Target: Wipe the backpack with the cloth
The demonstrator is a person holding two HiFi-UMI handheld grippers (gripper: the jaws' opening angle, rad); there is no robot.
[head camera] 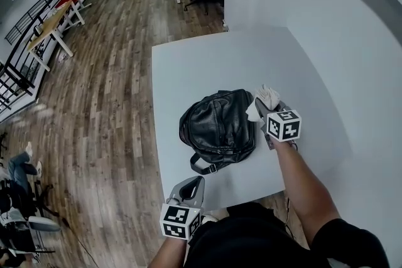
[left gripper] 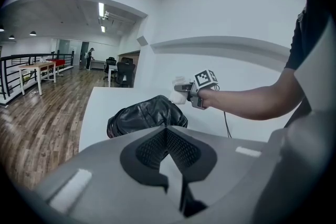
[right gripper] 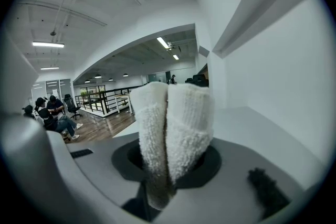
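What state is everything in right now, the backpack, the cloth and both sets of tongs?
backpack: lying on the white table, not gripped by either tongs.
cloth: bunched up, clamped in the right tongs, beside the backpack; contact unclear.
right tongs: shut on the cloth.
left tongs: shut, empty, held back at the table's near edge.

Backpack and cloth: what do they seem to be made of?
Backpack: black leather or faux leather, judging by its soft sheen and creased folds; I can't tell which. Cloth: white terry towelling, probably cotton, judging by its fuzzy looped pile and matte look.
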